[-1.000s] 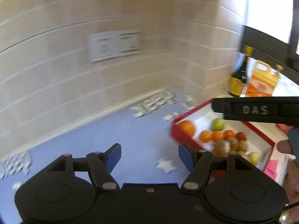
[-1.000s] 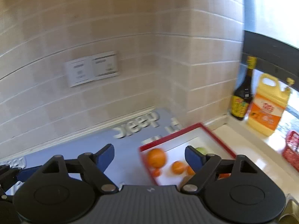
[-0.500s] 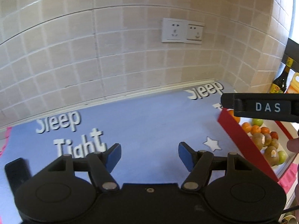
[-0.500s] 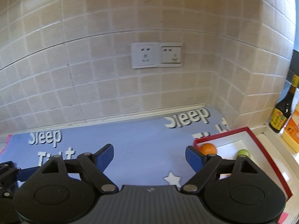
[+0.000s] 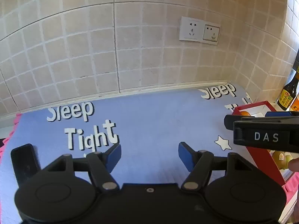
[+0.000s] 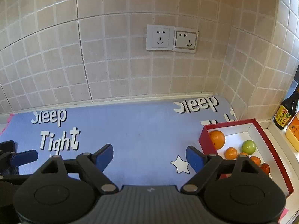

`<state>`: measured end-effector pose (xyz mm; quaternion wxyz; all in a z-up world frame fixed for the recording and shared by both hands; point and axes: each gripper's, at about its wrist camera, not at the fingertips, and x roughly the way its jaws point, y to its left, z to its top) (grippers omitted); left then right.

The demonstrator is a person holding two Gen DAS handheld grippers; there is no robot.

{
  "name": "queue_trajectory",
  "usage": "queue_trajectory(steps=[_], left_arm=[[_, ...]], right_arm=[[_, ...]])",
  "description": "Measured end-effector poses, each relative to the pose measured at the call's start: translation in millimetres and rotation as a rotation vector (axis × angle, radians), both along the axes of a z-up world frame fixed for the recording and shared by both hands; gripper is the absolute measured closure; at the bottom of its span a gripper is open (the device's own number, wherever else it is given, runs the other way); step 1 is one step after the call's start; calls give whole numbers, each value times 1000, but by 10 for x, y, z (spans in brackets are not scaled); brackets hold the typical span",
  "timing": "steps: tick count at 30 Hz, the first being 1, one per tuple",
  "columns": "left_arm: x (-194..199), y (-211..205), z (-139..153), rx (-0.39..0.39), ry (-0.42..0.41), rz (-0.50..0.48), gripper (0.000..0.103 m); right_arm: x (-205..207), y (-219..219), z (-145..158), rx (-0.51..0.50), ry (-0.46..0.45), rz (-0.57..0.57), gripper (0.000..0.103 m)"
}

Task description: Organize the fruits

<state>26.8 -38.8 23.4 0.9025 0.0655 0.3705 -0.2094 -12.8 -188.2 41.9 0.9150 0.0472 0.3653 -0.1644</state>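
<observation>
Right gripper (image 6: 149, 155) and left gripper (image 5: 148, 154), both spread wide and empty, over the blue mat (image 6: 130, 130). The red box (image 6: 269, 141), right of the right gripper's fingertip, holds an orange (image 6: 216, 139), green apple (image 6: 248, 147) and tangerine (image 6: 231, 153).

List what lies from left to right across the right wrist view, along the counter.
Left tongs → "Tight" lettering → right tongs → white star → large orange → green apple → dark sauce bottle.
</observation>
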Motion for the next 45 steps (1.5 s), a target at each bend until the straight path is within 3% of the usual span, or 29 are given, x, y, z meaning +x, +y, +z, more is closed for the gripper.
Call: queue_trajectory(steps=[12,22,29,45], left_arm=[[-44,-335,-20,30,5,-65,23],[-112,-908,94,39,-55,-214,23],[-280,-1391,76,27,-44,-333,23],[-429,-1856,67,52,-54,-429,23]], right_arm=[[-113,-337,-61,37,22,-73,16],[-352,-750,35,12,7,-208,16],[-678,-1111,-3,-14,17,-315,16],[-924,-1476,-70,-13,17,-392,16]])
